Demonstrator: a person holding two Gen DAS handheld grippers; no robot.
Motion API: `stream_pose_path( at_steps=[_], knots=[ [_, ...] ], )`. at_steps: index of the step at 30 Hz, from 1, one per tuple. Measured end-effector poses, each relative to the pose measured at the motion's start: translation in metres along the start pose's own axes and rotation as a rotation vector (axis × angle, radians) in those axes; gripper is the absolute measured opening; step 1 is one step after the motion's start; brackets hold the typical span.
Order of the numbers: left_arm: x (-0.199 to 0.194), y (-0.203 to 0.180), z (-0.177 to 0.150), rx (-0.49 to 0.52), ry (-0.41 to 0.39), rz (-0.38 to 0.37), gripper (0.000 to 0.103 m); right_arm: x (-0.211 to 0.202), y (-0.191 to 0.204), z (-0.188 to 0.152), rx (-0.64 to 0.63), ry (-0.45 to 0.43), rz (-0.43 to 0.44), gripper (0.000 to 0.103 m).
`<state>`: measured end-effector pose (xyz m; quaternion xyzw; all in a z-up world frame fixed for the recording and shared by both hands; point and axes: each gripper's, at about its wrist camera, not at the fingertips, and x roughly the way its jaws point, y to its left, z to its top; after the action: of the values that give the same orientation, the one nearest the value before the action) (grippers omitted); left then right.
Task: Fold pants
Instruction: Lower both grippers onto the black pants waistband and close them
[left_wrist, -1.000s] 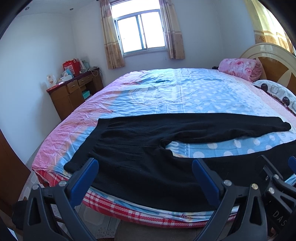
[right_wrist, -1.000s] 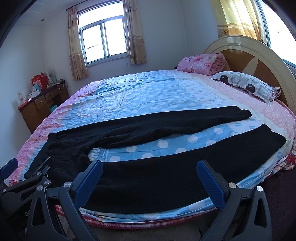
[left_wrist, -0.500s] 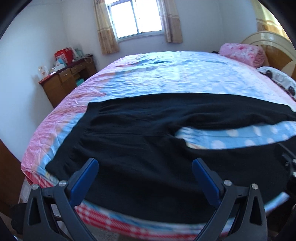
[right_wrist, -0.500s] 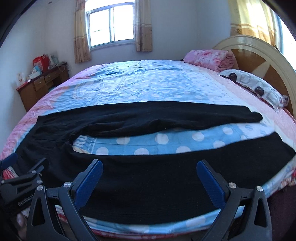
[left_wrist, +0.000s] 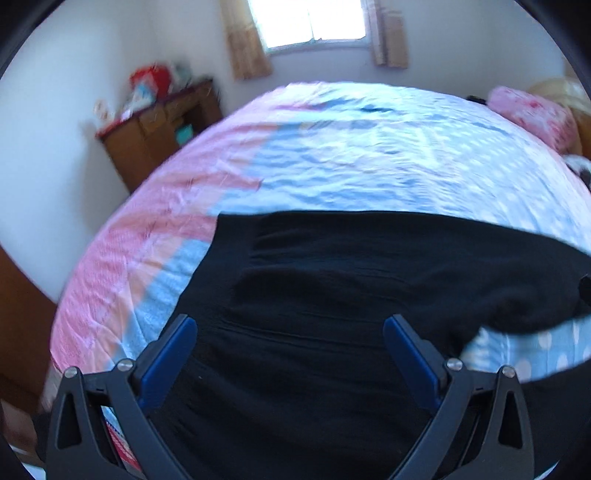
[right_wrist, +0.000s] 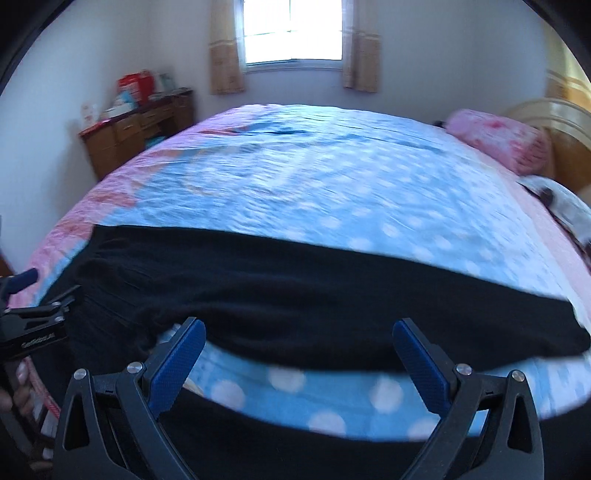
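Black pants (left_wrist: 332, 295) lie spread flat across the near side of the bed, waist to the left, both legs running right. In the left wrist view my left gripper (left_wrist: 290, 332) hovers open over the waist and seat part, nothing between its blue fingers (left_wrist: 173, 347). In the right wrist view my right gripper (right_wrist: 297, 336) is open above the gap between the two legs; the far leg (right_wrist: 332, 295) lies just ahead, the near leg (right_wrist: 295, 446) runs under the fingers. The left gripper (right_wrist: 22, 295) shows at the left edge there, held by a hand.
The bed (right_wrist: 332, 177) has a blue polka-dot and pink sheet. A wooden dresser (left_wrist: 155, 136) with boxes stands at the far left wall. A pink folded blanket (right_wrist: 502, 144) and a pillow (right_wrist: 565, 206) lie by the headboard at right. A window is at the back.
Both grippers have moved forward and lower over the bed, so the pants fill more of each view. The views are motion-blurred. Both stay open; the pants have not moved.
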<state>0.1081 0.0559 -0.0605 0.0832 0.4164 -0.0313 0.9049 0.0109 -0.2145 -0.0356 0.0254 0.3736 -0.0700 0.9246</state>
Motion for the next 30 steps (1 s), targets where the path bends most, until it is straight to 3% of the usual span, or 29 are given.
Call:
stream_pose_path(
  at_steps=[2,4,6,7,15,20,22,25,26,27,30],
  knots=[
    [0.01,0.011,0.009,-0.049,0.052,-0.048,0.103,0.019,0.014,0.021,-0.094,0.006,0.04,0.101],
    [0.018,0.016,0.016,-0.081,0.077,-0.079,0.103,0.037,0.029,0.037,-0.176,0.005,0.079,0.093],
    [0.024,0.015,0.021,-0.077,0.075,-0.049,0.103,0.061,0.046,0.053,-0.243,0.03,0.171,0.073],
    [0.028,0.014,0.023,-0.069,0.075,-0.025,0.103,0.075,0.055,0.06,-0.266,0.051,0.198,0.071],
    [0.058,0.016,0.032,-0.086,0.116,-0.045,0.103,0.163,0.091,0.092,-0.317,0.188,0.328,0.071],
    [0.072,0.021,0.03,-0.092,0.152,-0.05,0.103,0.203,0.106,0.085,-0.395,0.253,0.258,0.07],
    [0.075,0.023,0.028,-0.103,0.156,-0.045,0.103,0.207,0.105,0.083,-0.385,0.237,0.284,0.069],
    [0.072,0.026,0.026,-0.114,0.158,-0.051,0.103,0.204,0.104,0.083,-0.387,0.232,0.35,0.034],
    [0.07,0.026,0.025,-0.114,0.154,-0.047,0.103,0.201,0.107,0.082,-0.407,0.231,0.352,0.014],
    [0.066,0.027,0.024,-0.115,0.147,-0.043,0.103,0.197,0.109,0.081,-0.426,0.237,0.349,0.008],
    [0.052,0.034,0.021,-0.129,0.115,-0.054,0.103,0.176,0.114,0.08,-0.458,0.204,0.338,0.005]
  ],
)
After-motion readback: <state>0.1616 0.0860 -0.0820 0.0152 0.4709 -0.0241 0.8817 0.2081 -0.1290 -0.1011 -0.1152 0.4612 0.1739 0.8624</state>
